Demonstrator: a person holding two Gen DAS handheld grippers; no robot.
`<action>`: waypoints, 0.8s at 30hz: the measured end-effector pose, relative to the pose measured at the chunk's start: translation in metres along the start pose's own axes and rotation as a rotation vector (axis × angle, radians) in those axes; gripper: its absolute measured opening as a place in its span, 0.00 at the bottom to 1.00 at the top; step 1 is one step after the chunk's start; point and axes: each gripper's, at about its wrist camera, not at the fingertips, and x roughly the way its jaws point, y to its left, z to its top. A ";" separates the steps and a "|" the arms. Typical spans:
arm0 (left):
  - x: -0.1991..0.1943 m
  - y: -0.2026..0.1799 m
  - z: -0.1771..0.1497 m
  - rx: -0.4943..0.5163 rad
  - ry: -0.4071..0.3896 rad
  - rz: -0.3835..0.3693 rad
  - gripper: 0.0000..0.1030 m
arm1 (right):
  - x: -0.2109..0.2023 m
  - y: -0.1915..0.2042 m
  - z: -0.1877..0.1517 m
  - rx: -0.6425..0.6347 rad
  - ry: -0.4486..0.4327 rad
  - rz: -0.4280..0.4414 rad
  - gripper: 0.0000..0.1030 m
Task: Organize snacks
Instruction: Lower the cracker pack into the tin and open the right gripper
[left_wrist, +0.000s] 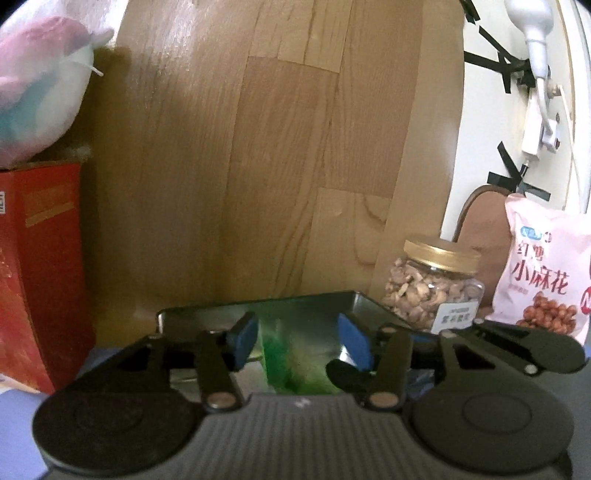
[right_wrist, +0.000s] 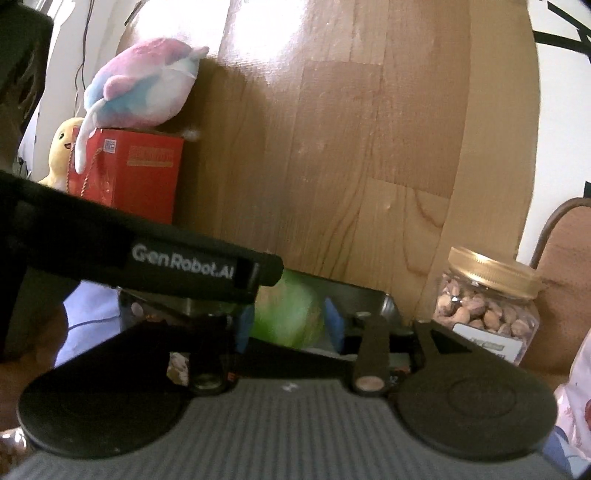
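Left gripper (left_wrist: 298, 341): blue rubbery pads spread apart, holding nothing, over a shiny metal tray (left_wrist: 364, 300) at lower centre with a blurred green reflection. Right gripper (right_wrist: 290, 325): pads clamped on a round green snack item (right_wrist: 286, 317) (soft, blurred). Clear plastic nut jar (right_wrist: 487, 306), gold ribbed lid, centre right. Glossy pink snack bag (left_wrist: 546, 277), far right. Red cardboard box (right_wrist: 140, 173), plush toy (right_wrist: 144, 88) atop, upper left.

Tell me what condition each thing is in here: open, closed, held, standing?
nut jar: upright, gold lid on.
pink snack bag: standing, looks sealed.
metal tin: open, no lid on it.
green packet: between the right gripper's pads; real grip unclear.
right gripper: fingers either side of the packet.
left gripper: open over the tin.
red box: upright, plush toy lying on top.
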 end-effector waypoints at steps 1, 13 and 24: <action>0.000 -0.001 0.000 0.005 -0.003 0.008 0.56 | -0.002 0.000 -0.001 0.001 -0.002 0.001 0.44; 0.004 -0.001 -0.007 0.021 0.020 0.047 0.68 | -0.010 -0.006 -0.002 0.028 0.001 0.033 0.54; 0.007 0.004 -0.010 -0.007 0.031 0.045 0.70 | -0.014 -0.005 -0.002 0.031 0.033 0.073 0.58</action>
